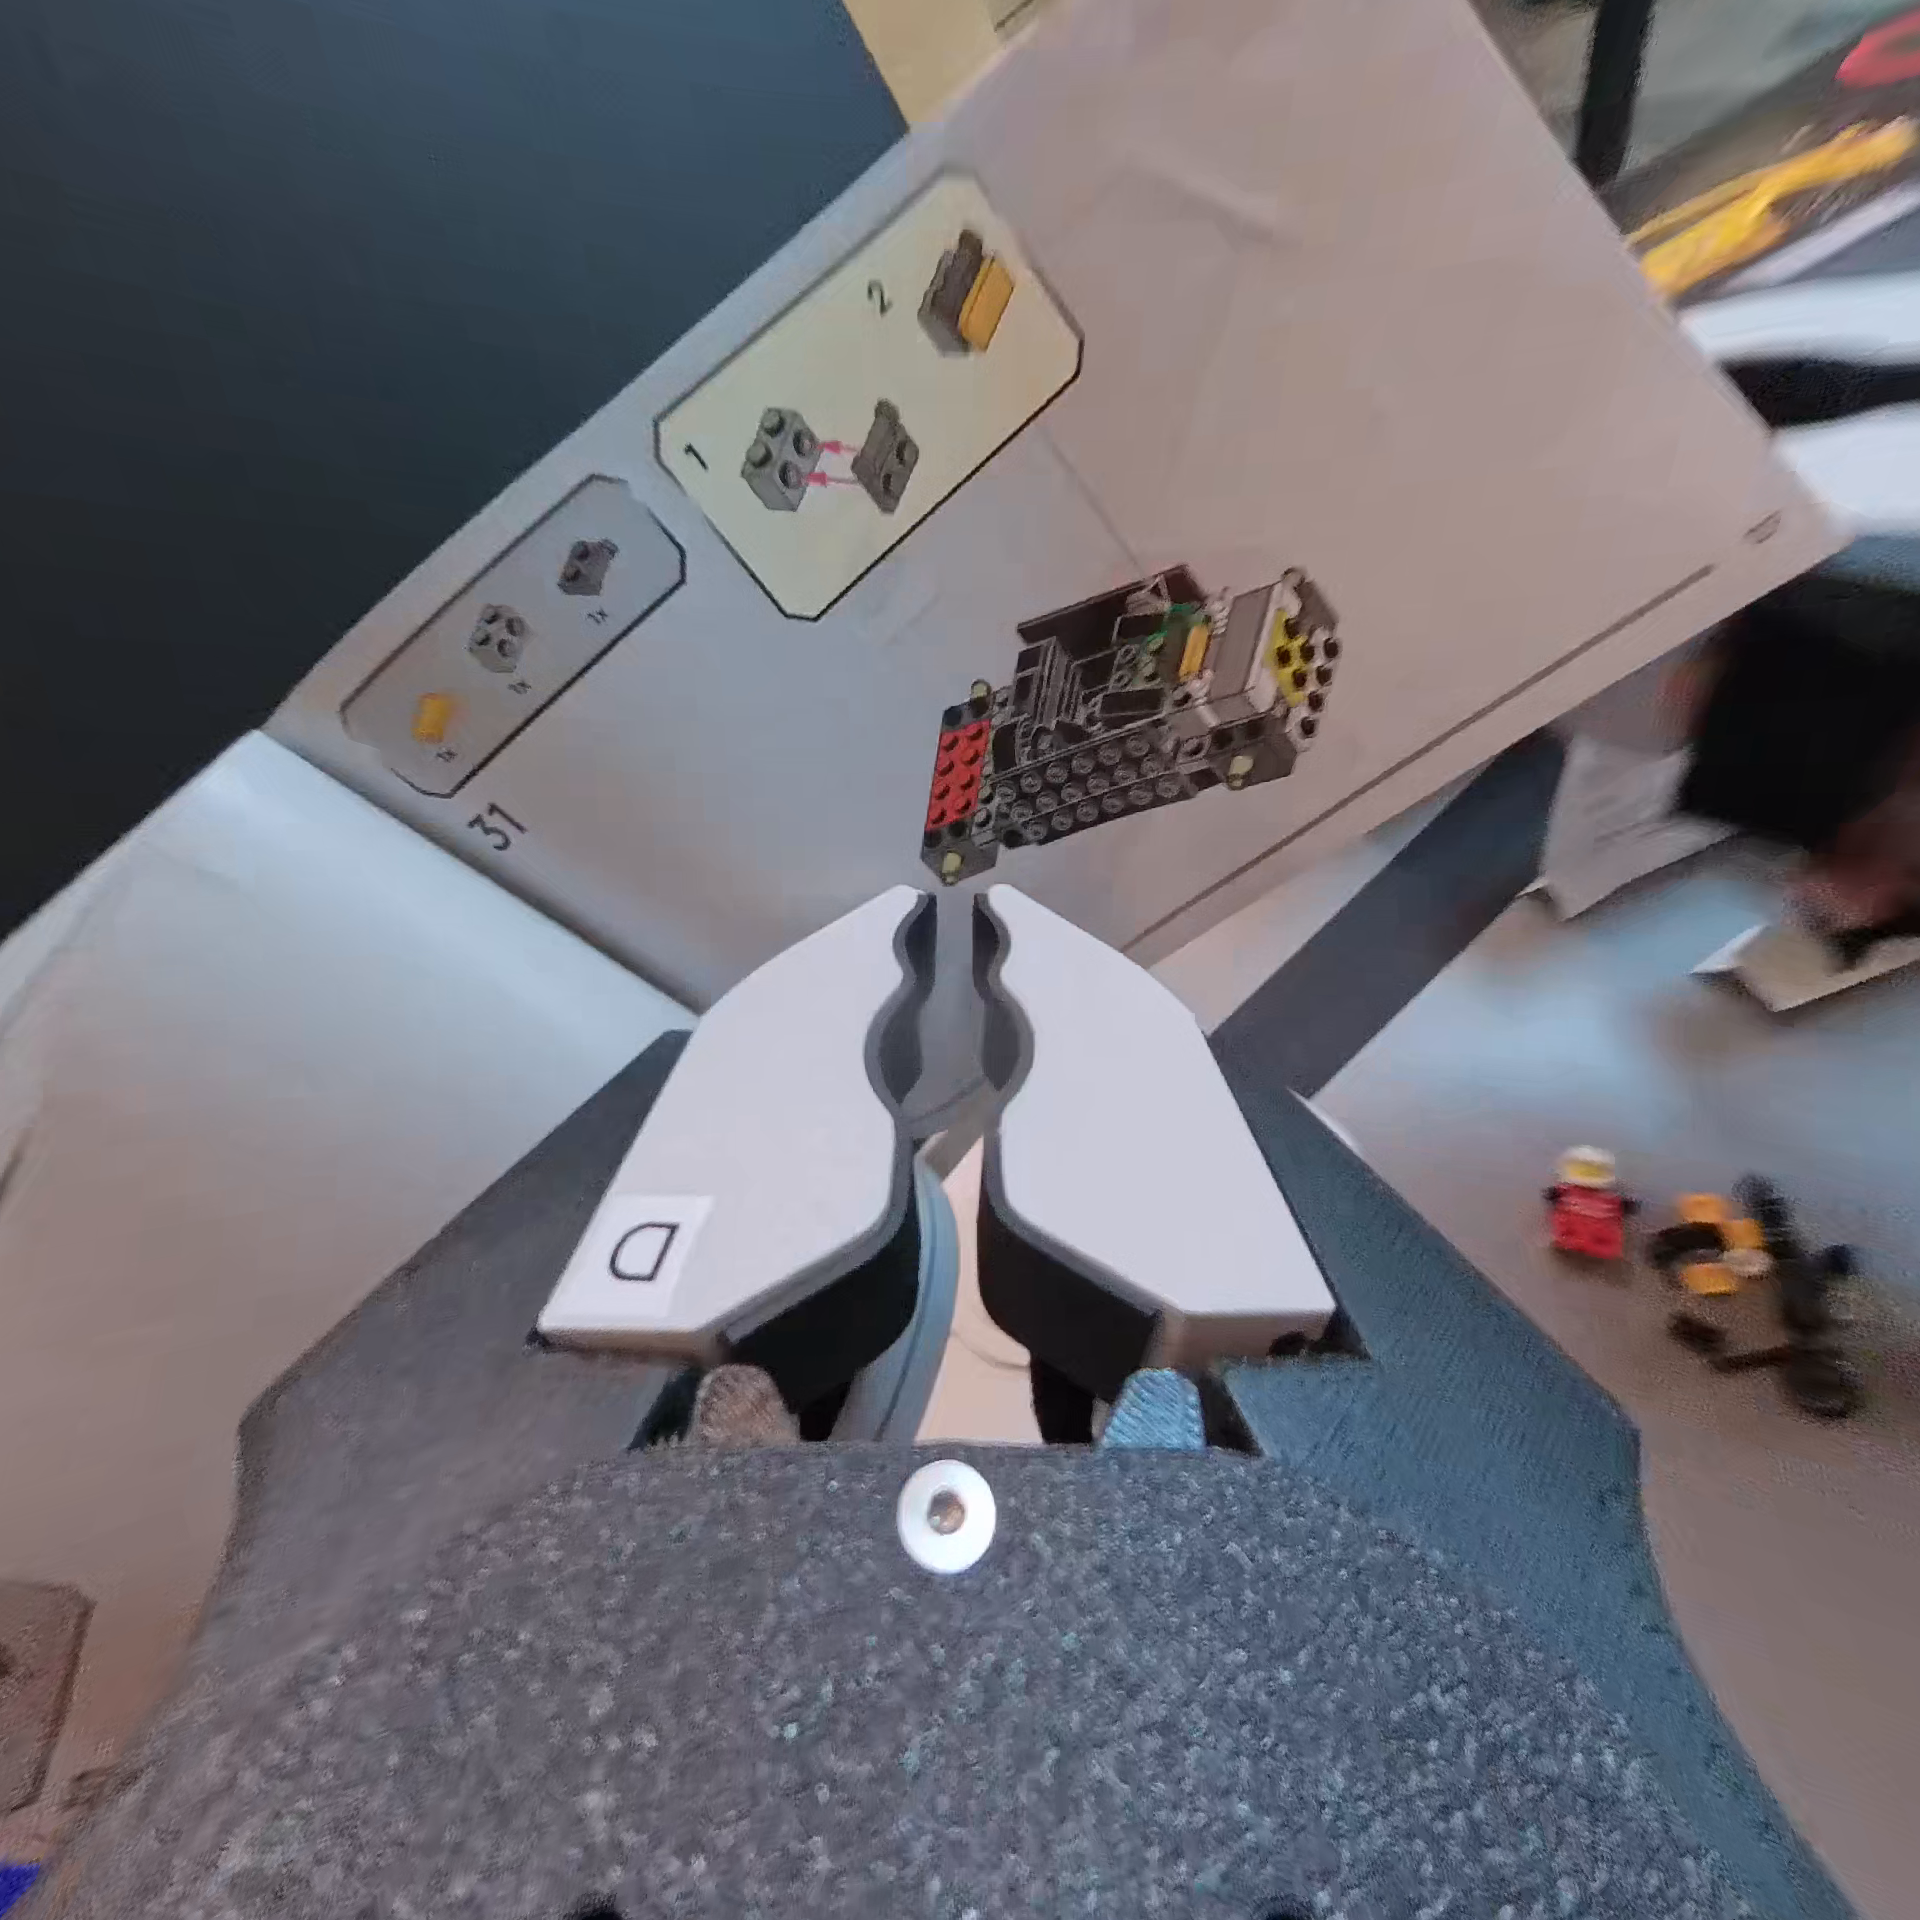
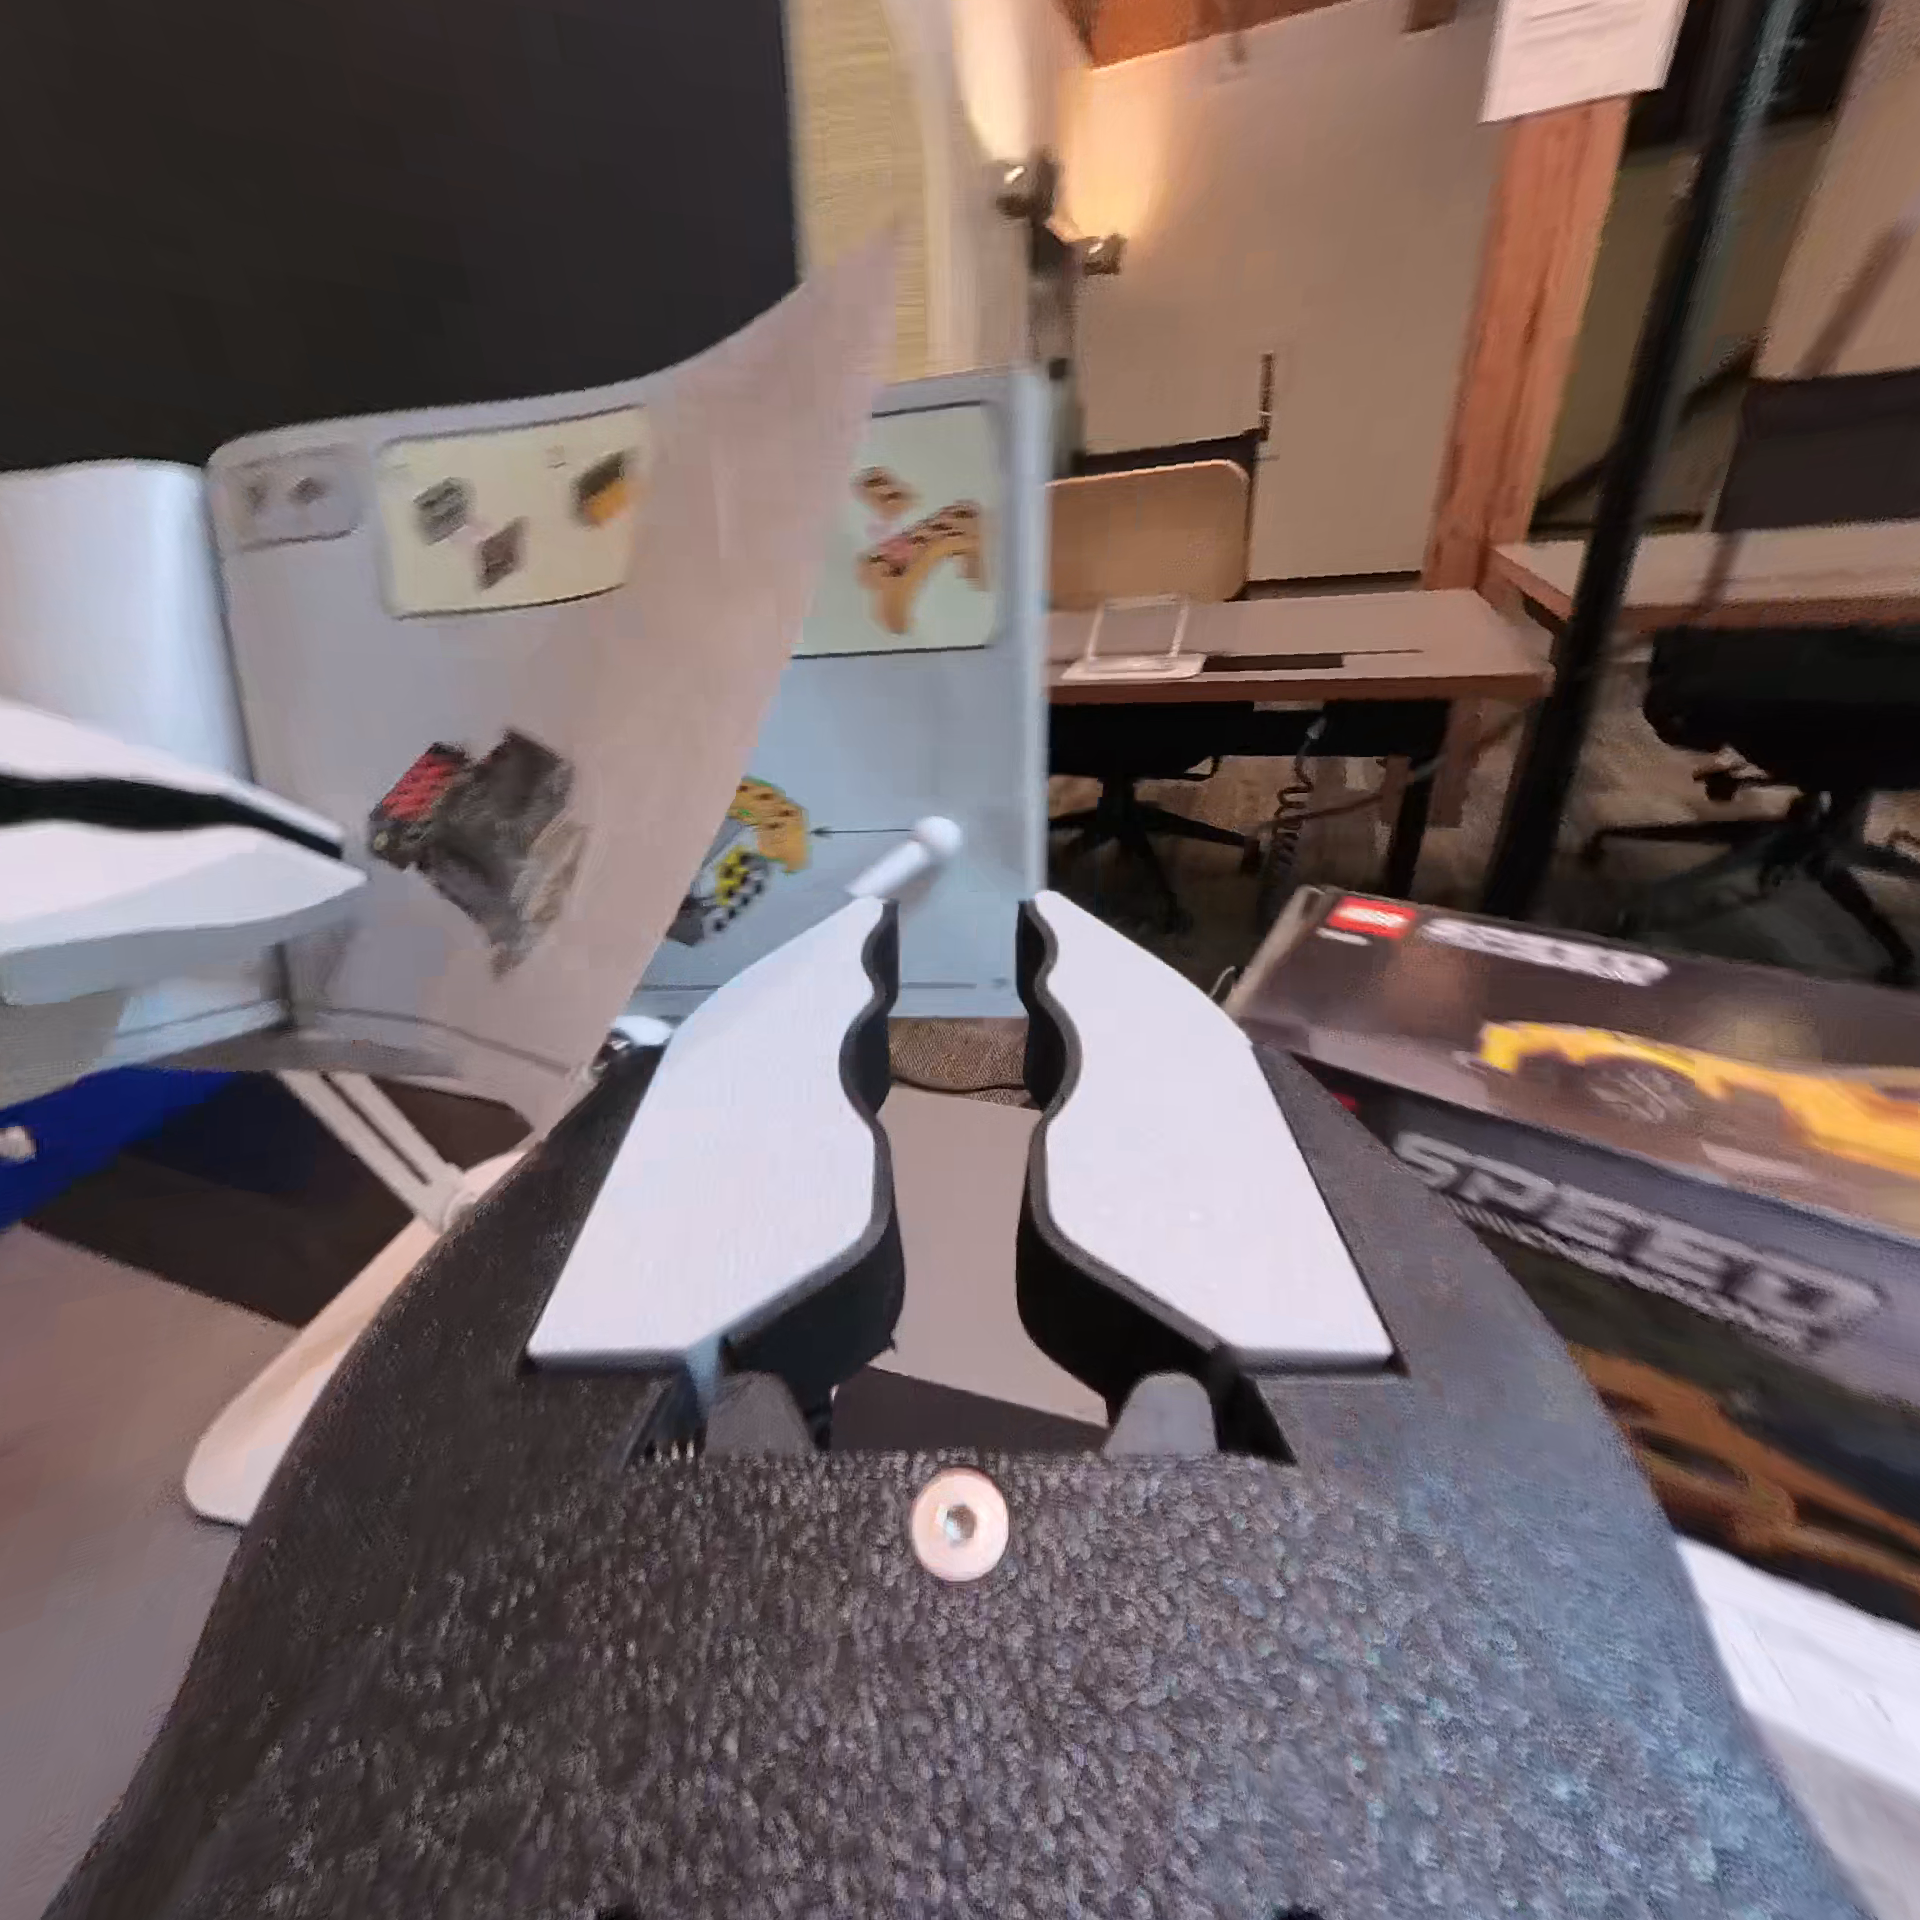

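Observation:
My left gripper (image 1: pixel 954 899) is shut on the lower edge of a page (image 1: pixel 1195 416) of a brick-building instruction booklet. The page is lifted and curved, and its printed red and black model (image 1: pixel 1101 727) lies just past my fingertips. The right wrist view shows the same gripper (image 2: pixel 348 862) at the left, with the raised page (image 2: pixel 644 623) bending up beside it. My right gripper (image 2: pixel 956 909) is open and empty. It faces the booklet's following page (image 2: pixel 914 748), which stands on a white stand (image 2: pixel 312 1351) with a white peg (image 2: pixel 904 857) near my left fingertip.
A dark brick-set box (image 2: pixel 1621 1122) picturing a yellow car lies to the right. A red minifigure (image 1: pixel 1584 1216) and a small yellow and black brick assembly (image 1: pixel 1745 1278) lie on the light table (image 1: pixel 1455 1195). Desks and office chairs stand beyond. Across from one pair of fingers to the other is roughly 12 cm.

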`<state>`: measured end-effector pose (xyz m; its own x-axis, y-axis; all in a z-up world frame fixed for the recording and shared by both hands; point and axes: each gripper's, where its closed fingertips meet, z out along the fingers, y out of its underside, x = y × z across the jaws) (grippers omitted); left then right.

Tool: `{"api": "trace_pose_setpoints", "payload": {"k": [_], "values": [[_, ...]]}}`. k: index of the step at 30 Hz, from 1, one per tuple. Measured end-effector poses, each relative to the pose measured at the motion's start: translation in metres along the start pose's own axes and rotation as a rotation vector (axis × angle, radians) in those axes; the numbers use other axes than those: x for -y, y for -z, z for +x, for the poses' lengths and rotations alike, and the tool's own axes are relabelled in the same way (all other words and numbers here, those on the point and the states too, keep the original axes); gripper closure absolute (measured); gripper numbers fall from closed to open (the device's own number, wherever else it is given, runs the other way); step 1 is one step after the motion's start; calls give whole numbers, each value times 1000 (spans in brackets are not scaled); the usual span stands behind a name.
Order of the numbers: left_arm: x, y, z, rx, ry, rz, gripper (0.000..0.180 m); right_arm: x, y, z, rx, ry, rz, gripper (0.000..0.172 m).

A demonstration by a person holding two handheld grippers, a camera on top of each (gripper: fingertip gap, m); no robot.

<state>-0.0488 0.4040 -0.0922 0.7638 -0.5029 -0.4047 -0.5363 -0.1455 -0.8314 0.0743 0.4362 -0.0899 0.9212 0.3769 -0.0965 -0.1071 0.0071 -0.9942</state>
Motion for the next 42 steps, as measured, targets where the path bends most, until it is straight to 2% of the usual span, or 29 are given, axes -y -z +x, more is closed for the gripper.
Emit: {"api": "trace_pose_setpoints", "payload": {"k": [3, 6, 10, 13, 15, 18, 22, 25, 27, 29, 35, 39, 42], "values": [[-7, -2, -5, 80, -98, -38, 179, 7, 18, 22, -29, -100, 82, 149], [-12, -4, -10, 136, -155, -62, 180, 14, 29, 24, -34, -71, 139, 147], [-15, -11, -17, 188, -211, -103, 180, -29, 16, 4, 33, -96, -56, 141], [-16, -14, -20, 200, -228, -125, 180, -60, 9, -16, 93, -171, -128, 139], [-16, -17, -21, 215, -247, -131, 180, -68, 4, -33, 142, -246, -142, 136], [-15, -19, -21, 226, -256, -132, 180, -60, -4, -51, 170, -323, -119, 132], [-15, -18, -21, 200, -199, -113, 180, -44, -22, -53, 103, -380, -101, 139], [-15, -18, -21, 203, -201, -101, 180, -46, -32, -59, 109, -414, -134, 160], [-14, -17, -22, 204, -200, -95, 180, -45, -32, -60, 126, -469, -109, 165], [-15, -17, -23, 198, -192, -94, 180, -45, -30, -61, 174, -599, -57, 167], [-14, -20, -24, 187, -157, -105, 180, -47, -26, -61, 456, -1169, 191, 169], [-13, -21, -25, 168, -116, -91, 180, -47, -23, -61, 507, -1227, 263, 170], [-12, -22, -26, 177, -124, -99, 180, -46, -21, -61, 439, -1185, 289, 171]]}}
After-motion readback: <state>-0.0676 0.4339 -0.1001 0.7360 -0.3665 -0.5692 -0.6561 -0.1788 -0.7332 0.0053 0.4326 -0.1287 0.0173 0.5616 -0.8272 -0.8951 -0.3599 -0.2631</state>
